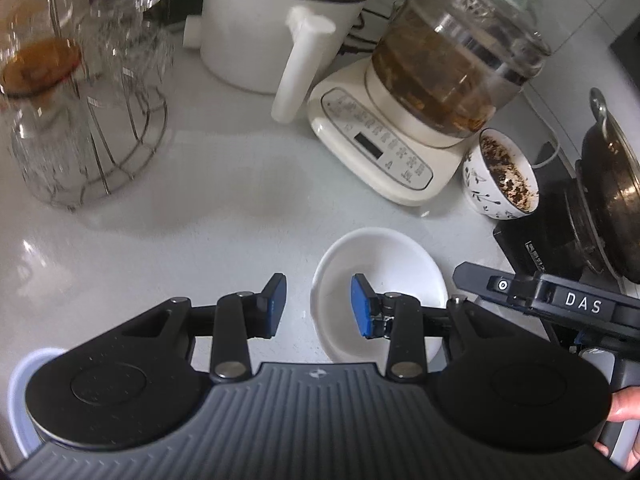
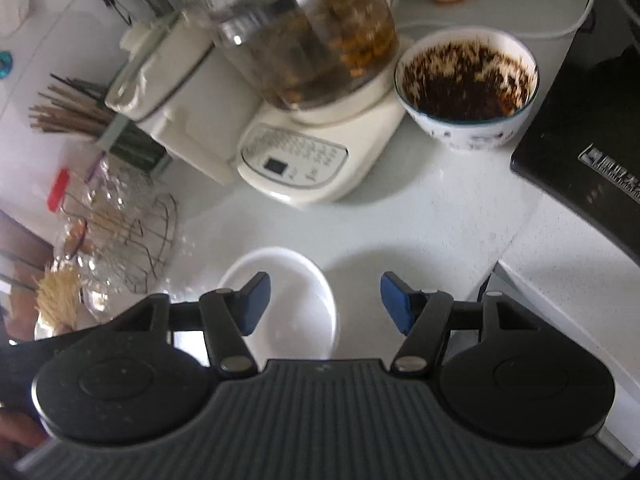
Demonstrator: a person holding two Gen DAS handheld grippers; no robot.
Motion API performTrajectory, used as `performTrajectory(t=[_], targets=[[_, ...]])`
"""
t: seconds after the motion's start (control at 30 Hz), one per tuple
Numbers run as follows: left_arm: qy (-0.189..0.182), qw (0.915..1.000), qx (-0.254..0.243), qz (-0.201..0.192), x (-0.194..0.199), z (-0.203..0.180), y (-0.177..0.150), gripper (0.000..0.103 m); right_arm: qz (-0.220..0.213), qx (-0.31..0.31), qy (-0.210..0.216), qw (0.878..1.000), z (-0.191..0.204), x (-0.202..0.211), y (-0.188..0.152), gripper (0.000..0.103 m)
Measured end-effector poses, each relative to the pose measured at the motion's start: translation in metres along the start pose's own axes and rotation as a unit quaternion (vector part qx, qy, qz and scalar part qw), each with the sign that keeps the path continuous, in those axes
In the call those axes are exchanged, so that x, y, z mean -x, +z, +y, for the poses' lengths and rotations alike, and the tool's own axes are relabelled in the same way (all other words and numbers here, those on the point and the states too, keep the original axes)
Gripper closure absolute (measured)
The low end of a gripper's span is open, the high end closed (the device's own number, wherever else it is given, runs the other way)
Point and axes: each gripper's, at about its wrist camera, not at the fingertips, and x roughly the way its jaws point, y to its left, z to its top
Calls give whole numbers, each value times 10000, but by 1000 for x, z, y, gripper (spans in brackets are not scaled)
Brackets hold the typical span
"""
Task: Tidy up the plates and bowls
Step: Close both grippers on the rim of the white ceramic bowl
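Note:
A shallow white bowl [image 1: 380, 264] [image 2: 296, 308] sits on the pale counter just ahead of both grippers. My left gripper [image 1: 319, 306] is open and straddles the bowl's left rim, right pad over the inside and left pad over the counter. My right gripper [image 2: 325, 303] is open wider across the opposite rim, its left pad above the bowl and its right pad outside. No pad presses on the bowl. A patterned bowl [image 1: 500, 176] [image 2: 466, 88] smeared with dark residue stands further back, beside the kettle base.
A glass kettle on a cream base [image 1: 380, 148] [image 2: 304, 152] and a white jug appliance [image 1: 260, 32] stand behind. A wire rack of glasses [image 1: 80, 120] [image 2: 132, 236] is at the left. A black cooker [image 2: 592, 128] with a wok [image 1: 612, 184] is at the right. A hand [image 1: 624, 404] holds the right gripper's body.

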Motion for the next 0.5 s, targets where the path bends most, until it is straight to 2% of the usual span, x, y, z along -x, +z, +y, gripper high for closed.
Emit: performTrajectory(t=[0.2, 0.3, 0.4, 0.5], targets=[[54, 9996, 215, 152, -20, -1, -11, 63, 458, 65, 190, 9987, -8, -21, -4, 67], [32, 9994, 248, 225, -26, 0, -15, 65, 576, 98, 189, 9981, -10, -27, -3, 75], [55, 9994, 228, 272, -30, -1, -17, 75, 595, 174, 128, 9980, -9, -29, -2, 80], [39, 9994, 190, 270, -32, -3, -17, 80, 645, 172, 193, 9976, -11, -31, -1, 86]])
